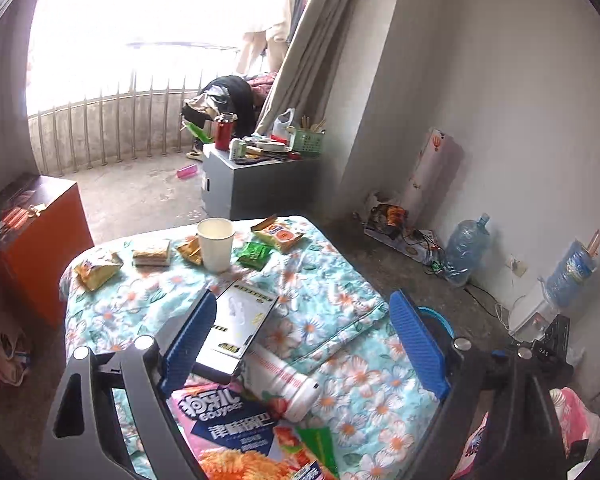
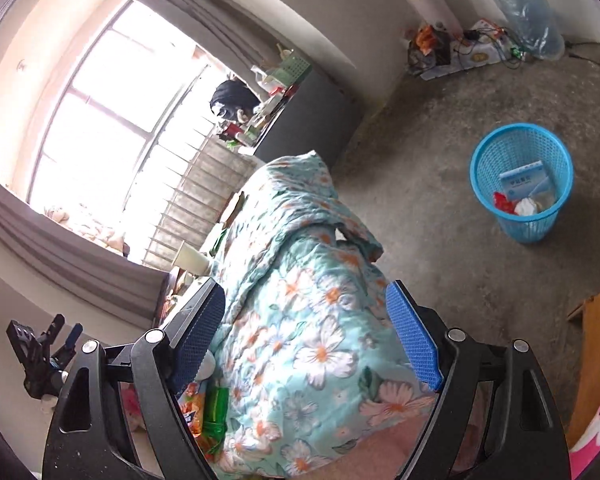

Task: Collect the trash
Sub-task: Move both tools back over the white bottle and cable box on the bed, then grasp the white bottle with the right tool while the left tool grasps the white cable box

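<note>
My left gripper (image 1: pixel 300 340) is open and empty above a floral quilt (image 1: pixel 332 292). Between its fingers lie a flat white box (image 1: pixel 240 320) and a white drink bottle (image 1: pixel 288 388); a pink snack bag (image 1: pixel 240 432) lies just below. Farther off on the quilt stand a paper cup (image 1: pixel 217 244) and several snack wrappers, one green (image 1: pixel 254 255), one yellow (image 1: pixel 96 267). My right gripper (image 2: pixel 306 340) is open and empty, tilted over the quilt's edge (image 2: pixel 300 280). A blue mesh trash basket (image 2: pixel 520 220) with some trash inside stands on the floor to the right.
An orange box (image 1: pixel 44 236) stands left of the bed. A grey cabinet (image 1: pixel 256 184) with clutter stands near the balcony railing. Water jugs (image 1: pixel 466 248) and cables lie along the wall. The floor is bare concrete (image 2: pixel 432 184). A wooden piece (image 2: pixel 596 360) is at the right.
</note>
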`<state>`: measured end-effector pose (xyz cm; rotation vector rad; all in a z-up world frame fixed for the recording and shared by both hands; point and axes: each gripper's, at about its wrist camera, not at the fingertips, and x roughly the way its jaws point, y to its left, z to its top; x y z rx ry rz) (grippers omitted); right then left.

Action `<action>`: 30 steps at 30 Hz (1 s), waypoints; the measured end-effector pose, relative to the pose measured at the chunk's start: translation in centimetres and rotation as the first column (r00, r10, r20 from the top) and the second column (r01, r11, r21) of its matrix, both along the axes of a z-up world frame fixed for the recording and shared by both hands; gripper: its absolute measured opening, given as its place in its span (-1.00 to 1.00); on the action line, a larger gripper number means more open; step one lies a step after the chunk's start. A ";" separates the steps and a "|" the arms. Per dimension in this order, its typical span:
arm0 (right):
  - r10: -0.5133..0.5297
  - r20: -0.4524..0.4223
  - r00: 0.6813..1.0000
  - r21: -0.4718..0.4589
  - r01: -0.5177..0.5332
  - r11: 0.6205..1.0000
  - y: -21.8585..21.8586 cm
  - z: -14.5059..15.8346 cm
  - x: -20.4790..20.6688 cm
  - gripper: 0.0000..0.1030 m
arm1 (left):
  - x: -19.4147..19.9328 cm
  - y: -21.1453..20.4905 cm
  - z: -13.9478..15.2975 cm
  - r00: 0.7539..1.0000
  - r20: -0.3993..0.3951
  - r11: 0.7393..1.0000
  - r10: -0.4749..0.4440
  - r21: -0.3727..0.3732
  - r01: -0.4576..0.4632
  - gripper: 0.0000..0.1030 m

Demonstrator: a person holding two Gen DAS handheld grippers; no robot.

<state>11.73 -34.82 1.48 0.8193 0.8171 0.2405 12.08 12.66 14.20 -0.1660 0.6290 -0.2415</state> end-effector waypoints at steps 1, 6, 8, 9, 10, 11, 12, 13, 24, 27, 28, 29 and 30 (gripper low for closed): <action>0.018 0.002 1.000 0.002 -0.018 1.000 1.1 0.3 0.0 0.53 | -1.3 1.5 -0.7 1.000 -0.007 0.999 0.029 -0.012 -0.030 0.67; 0.122 0.006 0.992 0.059 -0.122 0.991 6.0 1.7 0.2 0.53 | -5.4 6.5 -4.4 0.994 -0.031 0.993 0.106 -0.045 -0.107 0.67; 0.165 0.008 0.986 0.083 -0.165 0.983 8.0 2.2 0.5 0.53 | -6.2 7.2 -5.5 0.993 -0.030 0.991 0.114 -0.061 -0.116 0.67; 0.185 0.009 0.983 0.099 -0.185 0.978 8.8 2.4 0.7 0.53 | -6.4 7.4 -6.0 0.993 -0.034 0.991 0.117 -0.067 -0.119 0.66; 0.205 0.007 0.979 0.117 -0.205 0.972 9.9 2.6 1.0 0.53 | -6.5 7.6 -6.5 0.993 -0.036 0.990 0.114 -0.077 -0.116 0.67; 0.226 0.007 0.974 0.135 -0.225 0.965 10.8 2.6 1.4 0.53 | -6.3 7.6 -6.8 0.994 -0.037 0.990 0.106 -0.090 -0.109 0.67; 0.248 0.007 0.969 0.153 -0.246 0.957 11.8 2.7 1.8 0.53 | -6.2 7.8 -7.0 0.994 -0.038 0.989 0.101 -0.104 -0.104 0.67; 0.269 0.005 0.963 0.171 -0.266 0.949 12.9 2.7 2.5 0.53 | -6.0 7.9 -7.3 0.995 -0.040 0.988 0.096 -0.114 -0.100 0.66; 0.467 -0.163 0.869 0.436 -0.361 0.824 26.3 -2.7 15.2 0.53 | -3.1 9.6 -9.2 0.992 -0.082 0.969 0.099 -0.220 -0.115 0.51; 0.468 -0.212 0.858 0.389 -0.365 0.846 28.1 -3.6 17.3 0.52 | -2.2 10.2 -9.0 0.990 -0.097 0.961 0.101 -0.249 -0.122 0.50; 0.477 -0.209 0.854 0.365 -0.384 0.848 28.6 -3.5 17.6 0.52 | -1.7 10.3 -8.8 0.991 -0.097 0.963 0.093 -0.245 -0.114 0.50; 0.487 -0.205 0.849 0.346 -0.403 0.847 28.8 -3.5 17.6 0.52 | -1.1 10.3 -8.5 0.992 -0.096 0.966 0.082 -0.235 -0.102 0.50; 0.496 -0.202 0.844 0.334 -0.417 0.845 29.0 -3.5 17.6 0.52 | -0.2 10.2 -8.1 0.993 -0.098 0.972 0.058 -0.222 -0.079 0.50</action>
